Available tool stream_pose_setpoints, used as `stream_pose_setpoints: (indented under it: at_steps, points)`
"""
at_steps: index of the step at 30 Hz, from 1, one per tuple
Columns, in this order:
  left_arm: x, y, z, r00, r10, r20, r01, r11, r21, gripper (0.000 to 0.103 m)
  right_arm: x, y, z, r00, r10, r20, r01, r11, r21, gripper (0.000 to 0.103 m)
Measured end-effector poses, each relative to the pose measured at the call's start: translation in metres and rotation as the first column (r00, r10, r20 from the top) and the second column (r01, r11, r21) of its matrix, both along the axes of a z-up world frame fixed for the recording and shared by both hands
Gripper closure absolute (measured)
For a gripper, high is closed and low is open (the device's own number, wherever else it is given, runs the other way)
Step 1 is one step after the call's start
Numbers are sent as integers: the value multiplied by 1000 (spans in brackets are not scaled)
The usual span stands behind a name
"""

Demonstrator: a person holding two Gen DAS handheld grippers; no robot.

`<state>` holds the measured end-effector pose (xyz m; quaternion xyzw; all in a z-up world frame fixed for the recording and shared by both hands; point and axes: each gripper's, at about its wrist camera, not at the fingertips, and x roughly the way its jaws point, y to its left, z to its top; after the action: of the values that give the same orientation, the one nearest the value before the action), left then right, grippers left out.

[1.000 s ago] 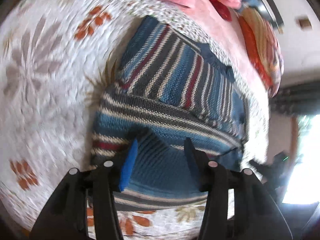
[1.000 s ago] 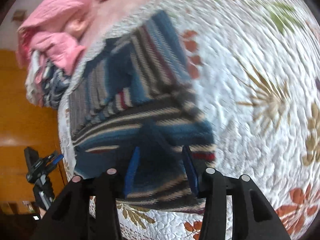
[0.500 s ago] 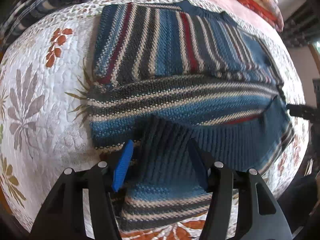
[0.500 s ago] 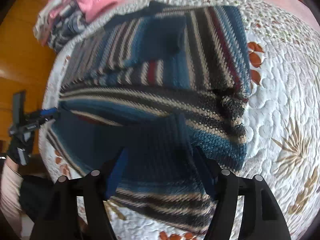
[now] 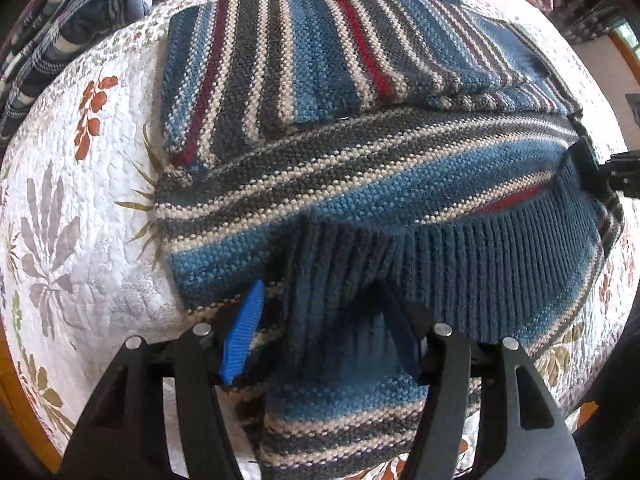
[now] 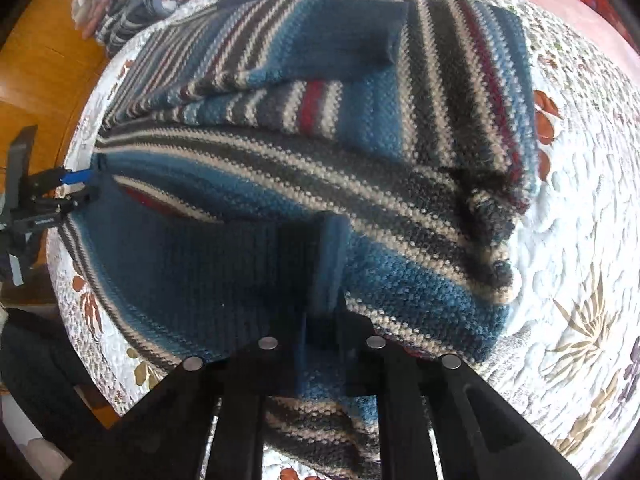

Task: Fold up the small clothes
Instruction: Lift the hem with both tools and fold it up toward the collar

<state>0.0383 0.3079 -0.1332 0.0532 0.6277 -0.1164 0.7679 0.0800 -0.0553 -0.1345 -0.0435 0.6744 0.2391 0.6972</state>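
Striped blue knitted sweater lies mid-frame on white floral quilt, hem folding upward. Left gripper, lower centre, spread around ribbing; right gripper pinches hem. Next: carry hem toward collar evenly.

A white quilted bedspread printed with rust, grey and olive leaves covers the bed ahead of the jaws. Beyond it lie a pink sheet and a heap of plaid and pink laundry. Orange wooden flooring shows at left.
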Motion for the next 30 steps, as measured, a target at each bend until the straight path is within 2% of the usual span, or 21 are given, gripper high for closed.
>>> stream_pose_setpoints:
  at_steps: [5, 7, 8, 9, 10, 11, 13, 15, 18, 21, 23, 27, 30]
  points:
    - [-1, 3, -5, 1000, 7, -20, -7, 1000, 0, 35, 1, -11, -4, 1000, -12, -14, 12, 1000, -6, 91]
    - [-1, 7, -6, 1000, 13, -24, -14, 1000, -2, 35, 1, -13, -7, 1000, -12, -17, 11, 1000, -18, 85]
    - [1, 7, -7, 999, 18, -30, -18, 1000, -9, 40, 2, -12, -9, 1000, -15, -23, 14, 1000, -19, 84]
    - [2, 6, -8, 999, 19, -35, -20, 999, -31, 54, 2, -11, -10, 1000, -17, -25, 16, 1000, -18, 84]
    - [2, 6, -8, 999, 21, -41, -23, 998, -61, 59, 3, -11, -10, 1000, -18, -26, 17, 1000, -18, 84]
    - [1, 5, -8, 999, 24, -38, -26, 998, -58, 62, 2, -11, -10, 999, -18, -27, 18, 1000, -15, 83]
    - [1, 0, -6, 1000, 16, -26, -16, 999, -28, 70, 3, -8, -9, 1000, -15, -24, 15, 1000, -14, 92]
    - [3, -5, 0, 1000, 23, -19, -24, 999, -24, 93, 3, -9, 0, 1000, -14, -7, 14, 1000, 5, 93]
    - [6, 1, 13, 997, 71, -8, -72, 995, -68, 94, 5, -14, 21, 999, -28, 27, 26, 998, 65, 93]
    - [5, 5, 28, 998, 61, 20, -59, 994, -89, 95, 6, -22, 43, 997, -47, 59, 39, 991, 130, 93]
    - [3, 4, 46, 997, 58, 42, -51, 988, -144, 95, 6, -28, 56, 995, -60, 77, 47, 985, 166, 93]
    - [-3, 0, 83, 991, 42, 130, -14, 977, -211, 95, 3, -34, 81, 989, -73, 128, 45, 977, 209, 93]
    - [-1, 3, 108, 979, 76, 190, -23, 964, -265, 95, 3, -40, 97, 982, -99, 160, 59, 969, 241, 93]
